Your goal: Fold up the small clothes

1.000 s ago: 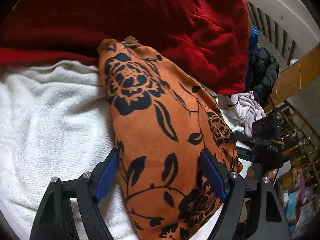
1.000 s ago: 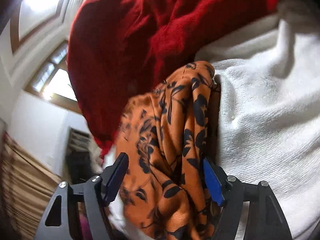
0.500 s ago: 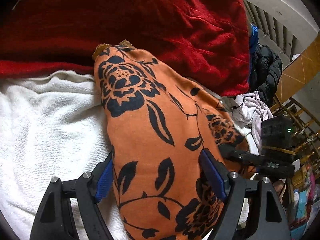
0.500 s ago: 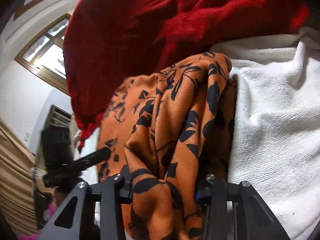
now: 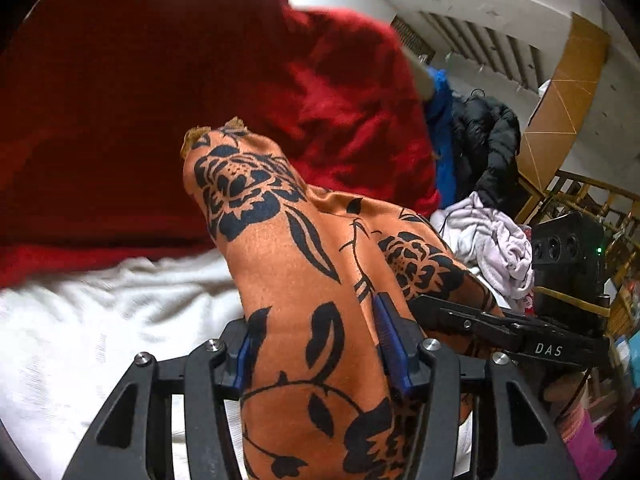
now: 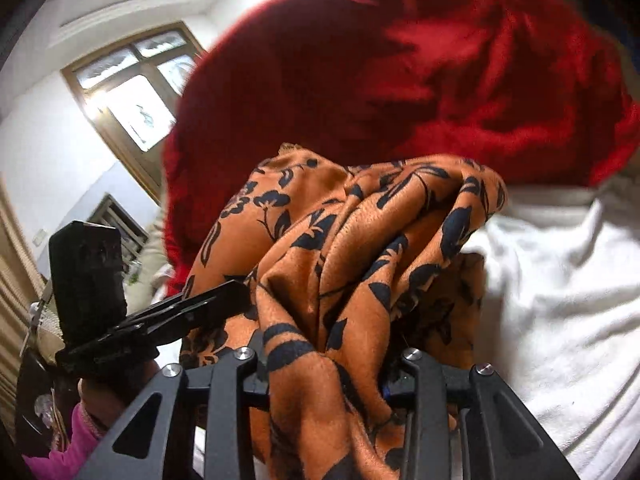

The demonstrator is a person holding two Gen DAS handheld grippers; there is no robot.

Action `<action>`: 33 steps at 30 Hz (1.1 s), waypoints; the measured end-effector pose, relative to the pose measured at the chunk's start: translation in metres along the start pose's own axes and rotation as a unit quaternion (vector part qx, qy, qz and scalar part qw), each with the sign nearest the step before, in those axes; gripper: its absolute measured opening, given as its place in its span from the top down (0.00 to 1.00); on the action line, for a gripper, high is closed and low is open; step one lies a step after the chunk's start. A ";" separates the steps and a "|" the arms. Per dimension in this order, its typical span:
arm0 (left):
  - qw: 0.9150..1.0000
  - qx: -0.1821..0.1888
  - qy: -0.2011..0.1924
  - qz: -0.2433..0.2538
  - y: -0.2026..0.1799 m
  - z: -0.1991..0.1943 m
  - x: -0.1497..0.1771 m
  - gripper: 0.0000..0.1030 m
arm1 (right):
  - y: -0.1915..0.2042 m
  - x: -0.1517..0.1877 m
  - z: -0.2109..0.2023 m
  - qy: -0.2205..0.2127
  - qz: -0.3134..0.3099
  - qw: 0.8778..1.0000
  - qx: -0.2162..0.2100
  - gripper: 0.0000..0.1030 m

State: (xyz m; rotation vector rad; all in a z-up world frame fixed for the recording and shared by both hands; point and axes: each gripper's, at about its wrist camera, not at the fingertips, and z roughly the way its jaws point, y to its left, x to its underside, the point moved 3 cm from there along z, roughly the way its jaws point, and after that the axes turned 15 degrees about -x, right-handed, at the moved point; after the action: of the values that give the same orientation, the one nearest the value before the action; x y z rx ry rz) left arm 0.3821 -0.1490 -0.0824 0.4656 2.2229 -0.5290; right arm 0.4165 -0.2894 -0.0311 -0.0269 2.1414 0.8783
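Left wrist view: your left gripper [image 5: 316, 354], jaws closing, pinches the orange black-flowered cloth [image 5: 288, 248], which stretches ahead over the white towel [image 5: 100, 320]. Right wrist view: your right gripper [image 6: 326, 376], also closing, clamps bunched folds of that cloth [image 6: 360, 240], red blanket [image 6: 400, 60] beyond.

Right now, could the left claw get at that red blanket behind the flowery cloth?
Probably not: the left claw is closing on the orange floral cloth, whose bunched folds lie between it and the red blanket.

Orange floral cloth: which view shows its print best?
The left wrist view: the orange floral cloth lies smooth there, big flowers clear. The right wrist view shows it bunched in folds, print broken up.
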 end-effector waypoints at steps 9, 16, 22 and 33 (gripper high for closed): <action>0.996 -0.032 -0.078 -0.004 0.034 -0.100 -0.011 0.47 | 0.101 0.004 0.015 -0.049 -0.066 0.995 -0.052 0.65; 0.996 -0.071 -0.054 -0.013 0.065 -0.111 0.015 0.47 | 0.121 0.032 0.061 -0.015 -0.063 0.997 -0.051 0.65; 0.994 -0.106 0.018 -0.032 0.089 -0.071 0.058 0.47 | 0.110 0.073 0.111 0.044 -0.039 0.998 -0.011 0.65; 0.975 -0.209 0.058 0.041 0.088 -0.031 0.102 0.38 | 0.095 0.121 0.146 0.089 -0.073 0.988 0.107 0.64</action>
State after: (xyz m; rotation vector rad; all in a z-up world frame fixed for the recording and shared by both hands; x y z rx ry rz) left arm 0.3424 -0.0430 -0.1612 0.3689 2.3321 0.0173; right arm 0.4052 -0.0985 -0.1230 -0.1551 2.3566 0.5762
